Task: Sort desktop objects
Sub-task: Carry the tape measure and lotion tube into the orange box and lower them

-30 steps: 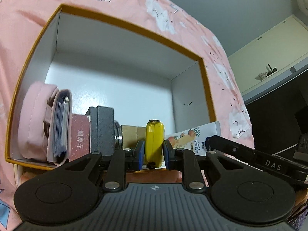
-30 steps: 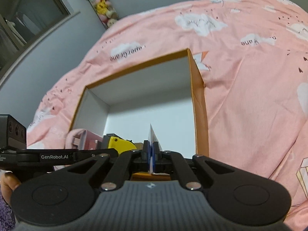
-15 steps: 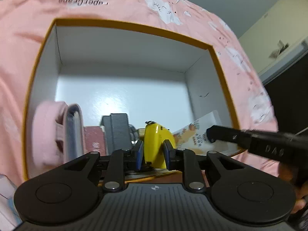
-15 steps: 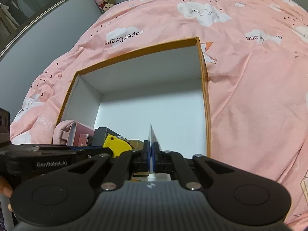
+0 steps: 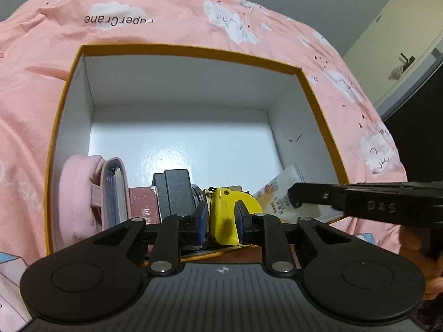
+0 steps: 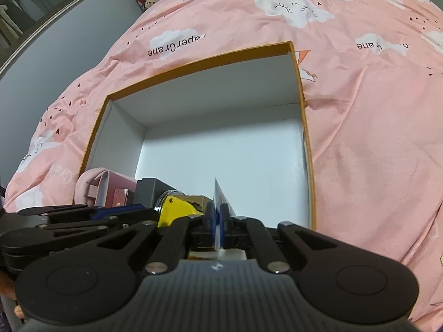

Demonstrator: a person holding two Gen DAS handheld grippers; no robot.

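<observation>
- Yellow tape measure [image 5: 225, 215]: pinched between left gripper [image 5: 221, 218] pads, at near edge of box [image 5: 191, 51], beside black case [image 5: 175, 191]
- Tube [image 5: 279, 191]: flat end clamped in right gripper [image 6: 218, 221], at box's near right corner

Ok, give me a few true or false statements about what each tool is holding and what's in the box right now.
1. The left tool is shut on a yellow item. True.
2. The right tool stands open and empty. False: it is shut on a thin tube seen edge-on.
3. A pink pouch stands at the left end of the box. True.
4. The box sits on a bare wooden table. False: it sits on a pink cloud-print cloth.
5. The far half of the box floor is packed. False: it is bare white.
</observation>
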